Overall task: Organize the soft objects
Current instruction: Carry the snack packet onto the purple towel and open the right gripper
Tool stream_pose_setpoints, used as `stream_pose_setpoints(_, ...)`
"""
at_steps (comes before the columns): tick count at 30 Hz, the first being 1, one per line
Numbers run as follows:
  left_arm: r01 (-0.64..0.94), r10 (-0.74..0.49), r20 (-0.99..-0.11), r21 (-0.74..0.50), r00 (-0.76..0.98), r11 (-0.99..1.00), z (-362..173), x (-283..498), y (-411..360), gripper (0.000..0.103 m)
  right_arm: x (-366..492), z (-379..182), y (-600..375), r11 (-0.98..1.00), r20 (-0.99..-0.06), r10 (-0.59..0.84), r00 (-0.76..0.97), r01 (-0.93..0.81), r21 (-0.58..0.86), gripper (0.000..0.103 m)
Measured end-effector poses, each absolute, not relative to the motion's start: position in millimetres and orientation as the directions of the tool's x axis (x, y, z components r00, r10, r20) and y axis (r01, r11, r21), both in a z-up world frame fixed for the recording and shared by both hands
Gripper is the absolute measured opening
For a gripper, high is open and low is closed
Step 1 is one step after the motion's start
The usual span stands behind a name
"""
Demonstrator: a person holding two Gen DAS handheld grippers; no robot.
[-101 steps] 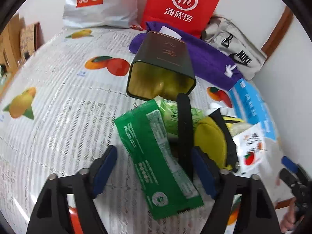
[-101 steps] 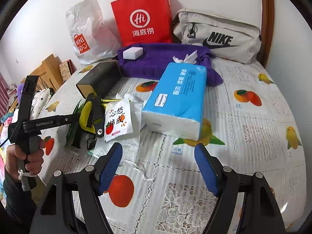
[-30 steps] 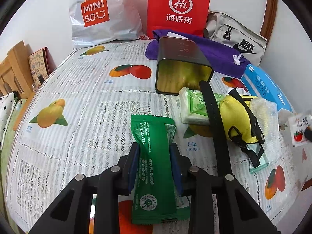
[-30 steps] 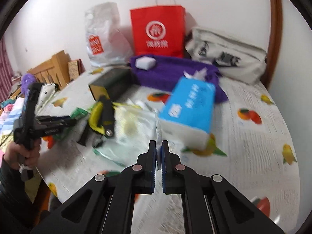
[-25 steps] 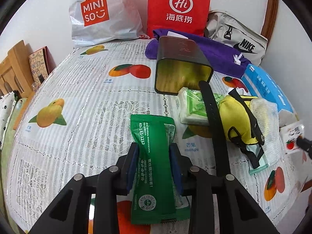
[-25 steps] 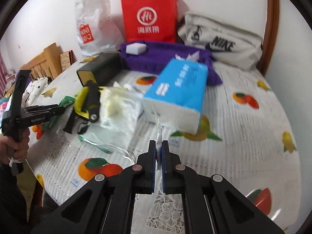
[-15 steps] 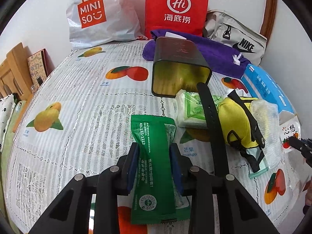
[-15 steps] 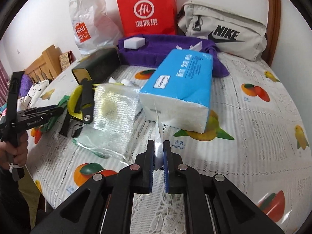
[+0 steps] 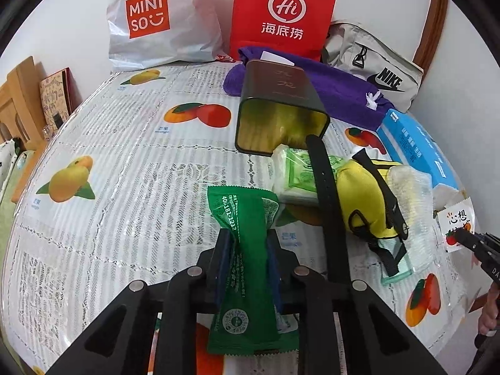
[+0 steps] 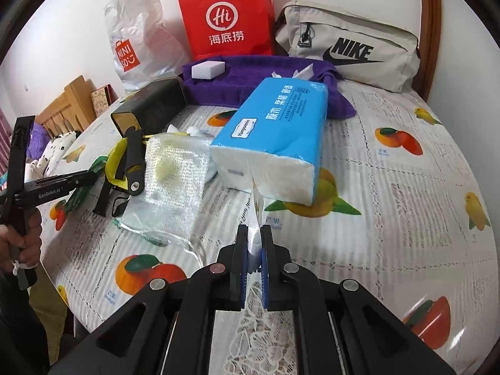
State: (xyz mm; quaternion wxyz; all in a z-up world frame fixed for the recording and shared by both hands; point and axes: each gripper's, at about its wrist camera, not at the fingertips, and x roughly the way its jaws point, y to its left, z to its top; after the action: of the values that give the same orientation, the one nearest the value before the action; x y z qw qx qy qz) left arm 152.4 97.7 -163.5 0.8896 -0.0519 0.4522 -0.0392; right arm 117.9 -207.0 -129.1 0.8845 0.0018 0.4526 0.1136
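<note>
Green foil crumples at the waist where the left gripper (image 9: pixel 247 250) pinches the green packet (image 9: pixel 242 268), its blue pads pressed in from both sides; the packet's top fans out ahead of the fingers and its lower end hangs back between the black arms, above the fruit-printed tablecloth (image 9: pixel 125 168). The right gripper (image 10: pixel 254 243) has its fingers drawn narrow on a small white sachet (image 10: pixel 255 218), seen edge-on in its own camera; from the left wrist view the sachet (image 9: pixel 456 222) shows a tomato print and dark characters at the tip of that gripper, near the table's right edge.

Just ahead of the green packet lies a white-and-green wet-wipe pack (image 9: pixel 295 175), with a black strap (image 9: pixel 328 200) running across it. A yellow pouch (image 9: pixel 362 200) sits beside the strap, touching a clear bubble-wrap bag (image 10: pixel 175 181). A dark tin box (image 9: pixel 281 109) lies on its side, open mouth toward the wipes. The blue tissue pack (image 10: pixel 281 125) rests beside the bubble-wrap bag, its far end against a purple towel (image 10: pixel 250 84) that carries a white sponge block (image 10: pixel 207 69).

At the back wall stand a white Miniso bag (image 9: pixel 156 22), a red paper bag (image 9: pixel 282 15) and a grey Nike bag (image 10: pixel 347 43).
</note>
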Motion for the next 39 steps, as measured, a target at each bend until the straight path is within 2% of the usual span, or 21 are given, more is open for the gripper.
stream_pose_setpoints(19, 0.018, -0.114, -0.763, -0.133, 0.637, 0.991, -102.4, 164.8, 89.6, 0.021, 134.8, -72.9, -211.8, 0.964, -0.741, 0.246, 0.625, -0.24, 0.119, 0.007)
stream_pose_setpoints(31, 0.042, -0.139, -0.746, -0.148, 0.652, 0.988, -68.9, 233.9, 78.9, 0.021, 209.9, -39.0, -214.5, 0.964, -0.702, 0.237, 0.672, -0.251, 0.085, 0.007)
stream_pose_setpoints(39, 0.075, -0.174, -0.747, -0.165, 0.641, 0.983, -64.2, 292.5, 71.0, 0.021, 270.3, -41.2, -213.2, 0.97, -0.713, 0.213, 0.669, -0.235, 0.068, 0.008)
